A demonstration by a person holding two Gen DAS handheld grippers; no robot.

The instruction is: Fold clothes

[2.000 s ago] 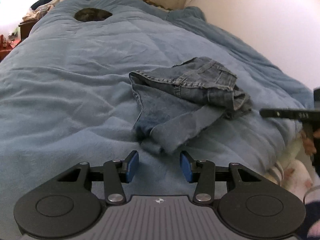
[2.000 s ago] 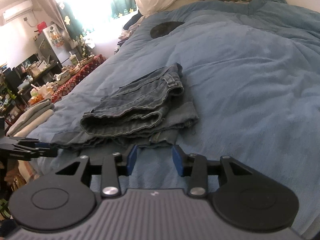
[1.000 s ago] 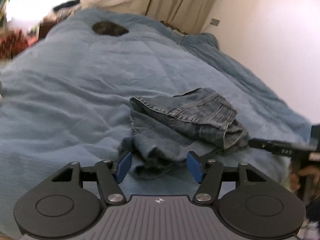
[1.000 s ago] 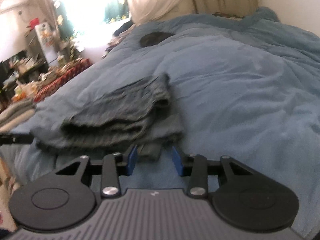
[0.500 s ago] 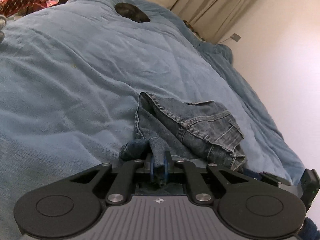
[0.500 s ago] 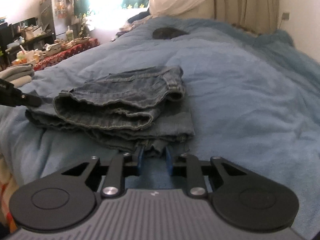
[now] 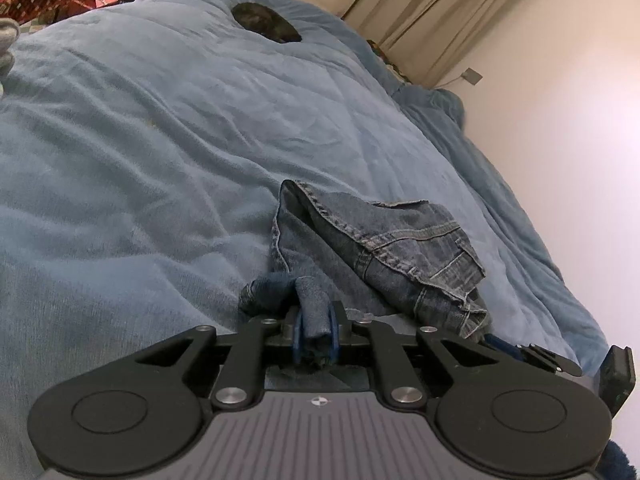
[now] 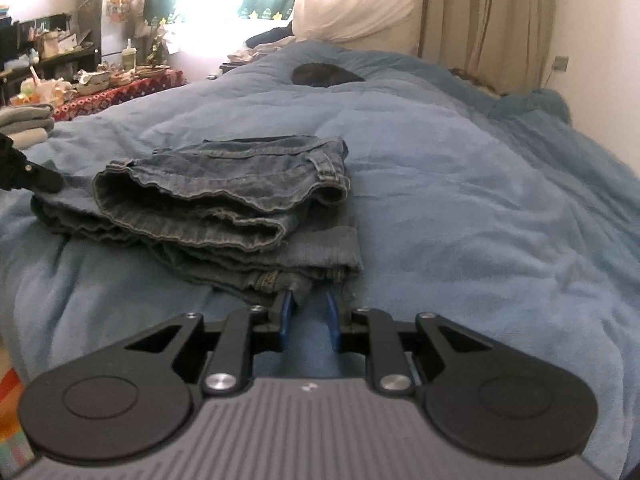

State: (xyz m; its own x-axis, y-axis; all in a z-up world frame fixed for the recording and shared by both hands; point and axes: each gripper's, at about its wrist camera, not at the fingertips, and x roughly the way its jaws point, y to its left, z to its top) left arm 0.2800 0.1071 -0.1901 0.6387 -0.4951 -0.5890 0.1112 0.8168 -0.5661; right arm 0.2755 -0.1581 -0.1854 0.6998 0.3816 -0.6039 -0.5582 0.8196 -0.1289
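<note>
Jeans: a pair of blue denim jeans folded into a thick, rumpled bundle, lying on the blue blanket near the bed's near edge; from the right wrist view the layers are stacked, with a hem opening facing the camera and the waistband toward the far side.
Left gripper: pinching a bunched bit of the denim between its blue pads, at the near end of the bundle; the cloth fills the gap between the fingers. From the right wrist view only one black fingertip of it shows, touching the left end of the bundle.
Right gripper: blue pads drawn close together but with a narrow gap between them; the lowest layer's corner sits right at the fingertips, and I cannot tell whether it is gripped. In the left wrist view part of it shows at the lower right.
Blanket: soft and wrinkled, covering the whole bed.
Dark patch: a dark, rounded shape on the blanket near the bed's far end; what it is cannot be told.
Curtains: beige, hanging beyond the far end of the bed.
</note>
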